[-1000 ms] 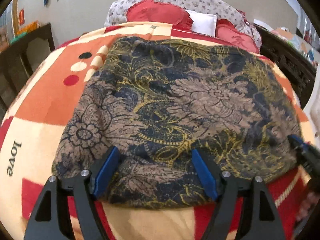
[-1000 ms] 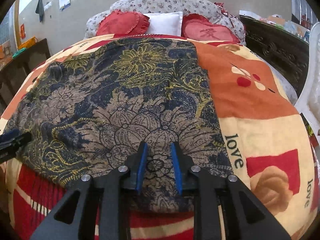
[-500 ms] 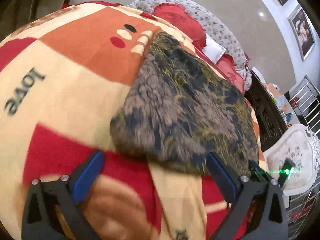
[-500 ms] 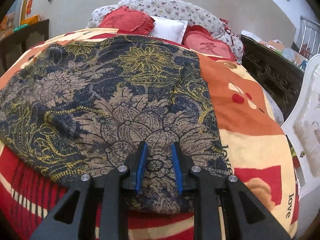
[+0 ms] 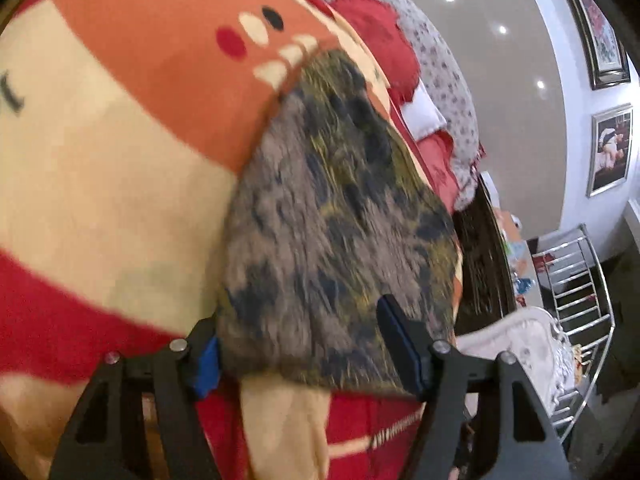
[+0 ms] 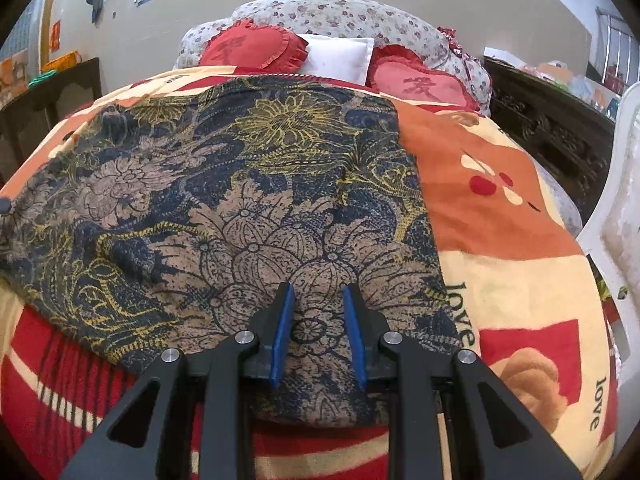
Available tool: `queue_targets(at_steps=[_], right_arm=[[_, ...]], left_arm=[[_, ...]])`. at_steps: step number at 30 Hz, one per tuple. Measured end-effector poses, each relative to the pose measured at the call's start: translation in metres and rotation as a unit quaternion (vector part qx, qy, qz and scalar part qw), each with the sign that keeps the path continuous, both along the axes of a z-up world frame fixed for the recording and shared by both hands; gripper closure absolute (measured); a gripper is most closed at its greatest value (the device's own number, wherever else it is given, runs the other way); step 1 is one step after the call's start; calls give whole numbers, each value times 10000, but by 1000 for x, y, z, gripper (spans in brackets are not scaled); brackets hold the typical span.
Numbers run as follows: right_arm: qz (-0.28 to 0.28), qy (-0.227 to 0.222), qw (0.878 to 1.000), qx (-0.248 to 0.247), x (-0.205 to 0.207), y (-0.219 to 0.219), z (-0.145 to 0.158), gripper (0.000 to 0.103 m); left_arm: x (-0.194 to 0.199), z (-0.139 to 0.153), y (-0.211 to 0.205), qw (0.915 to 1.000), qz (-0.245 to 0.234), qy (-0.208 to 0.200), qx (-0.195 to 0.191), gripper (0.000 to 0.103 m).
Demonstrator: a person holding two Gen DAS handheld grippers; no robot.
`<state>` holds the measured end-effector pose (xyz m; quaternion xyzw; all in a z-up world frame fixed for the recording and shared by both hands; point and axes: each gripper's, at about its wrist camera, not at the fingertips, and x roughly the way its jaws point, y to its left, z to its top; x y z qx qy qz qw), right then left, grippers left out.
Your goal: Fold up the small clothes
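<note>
My right gripper (image 6: 318, 330) sits low over the near edge of the floral garment (image 6: 240, 208), fingers (image 6: 282, 332) a narrow gap apart with the cloth between them, not pinching it. The garment lies spread flat on the blanket (image 6: 516, 280) covering the bed. My left gripper (image 5: 308, 344) is tilted and blurred, its fingers (image 5: 400, 340) spread wide around the garment's near corner (image 5: 332, 208). Red heart pillows (image 6: 256, 50) rest at the bed's head.
</note>
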<state>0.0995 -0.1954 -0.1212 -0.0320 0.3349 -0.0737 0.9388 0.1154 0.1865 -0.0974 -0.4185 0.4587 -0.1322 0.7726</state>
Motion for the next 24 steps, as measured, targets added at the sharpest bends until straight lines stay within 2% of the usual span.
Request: queue_targets(at_steps=[3, 7, 9, 11, 13, 15, 17, 21, 23, 24], right_arm=[[-20, 11, 9999, -125, 0, 3, -1, 76], [-8, 14, 9999, -108, 0, 3, -1, 76], [25, 58, 10000, 40, 1, 1, 0, 75], [116, 157, 9987, 463, -4, -11, 9, 75], [48, -88, 9963, 859, -23, -31, 24, 75], [-69, -328, 9924, 1186, -46, -57, 35, 69], [-119, -310, 9868, 1584, -61, -79, 34, 63], [-39, -61, 9569, 2903, -80, -112, 13, 63], [63, -133, 9360, 3516, -81, -119, 6, 63], [173, -165, 9203, 3905, -79, -121, 1, 62]], left_arm=[[3, -1, 8, 9999, 79, 36, -69, 31], [15, -3, 24, 9988, 414, 83, -254, 32], [15, -7, 27, 9981, 473, 188, -347, 39], [16, -8, 24, 9985, 357, 230, -336, 45], [17, -10, 21, 9990, 235, 289, -259, 55], [16, -12, 24, 9988, 248, 337, -240, 66], [15, -15, 27, 9986, 281, 403, -217, 75], [14, -17, 27, 9989, 264, 381, -120, 78], [15, -15, 24, 9992, 235, 338, 10, 77], [15, -15, 23, 9992, 234, 319, 56, 77]])
